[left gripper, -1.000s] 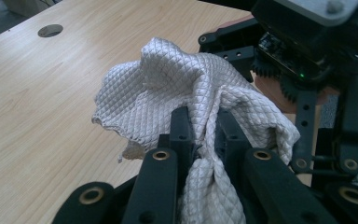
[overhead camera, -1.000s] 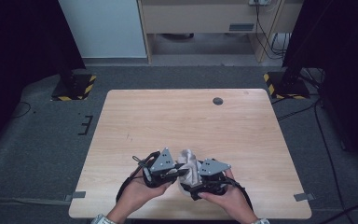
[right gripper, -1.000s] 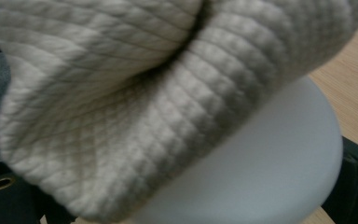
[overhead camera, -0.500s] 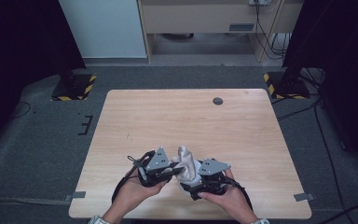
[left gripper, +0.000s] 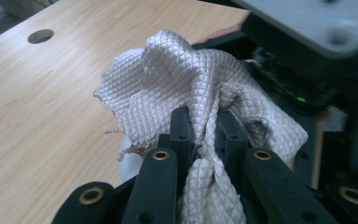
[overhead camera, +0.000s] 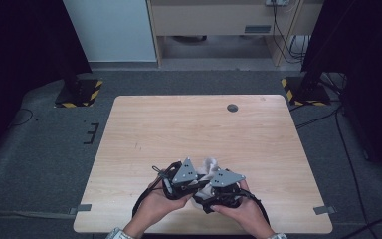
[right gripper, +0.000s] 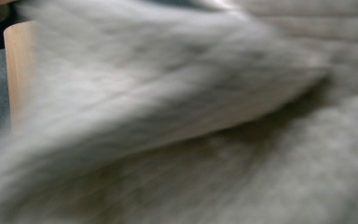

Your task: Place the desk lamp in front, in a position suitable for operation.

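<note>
Since a second ago, the left gripper [overhead camera: 195, 180] has drawn back in beside the right gripper [overhead camera: 214, 191], after a brief swing out to the left, and the bunched cloth [overhead camera: 210, 165] between them now sits lower and more tucked in than the peak it made before. Both tools sit close together near the front edge of the wooden table [overhead camera: 179, 124], each topped by its grey three-cornered plate, with the person's hands coming in from below and black cables looping around them.

Seen from the left gripper view, the left gripper [left gripper: 204, 130] has its two black jaws clenched on a twisted fold of the quilted, diamond-patterned grey-white cloth [left gripper: 186, 79]; the fabric billows up and out past the jaws toward the right gripper's body, with the tabletop [left gripper: 42, 121] beneath and a round hole [left gripper: 40, 35] at the far corner.

From the right gripper view, blurred cloth [right gripper: 191, 116] lies pressed close to the lens, with a sliver of table edge [right gripper: 16, 60] at the left; whether the right gripper is clenched or released I cannot tell.
</note>
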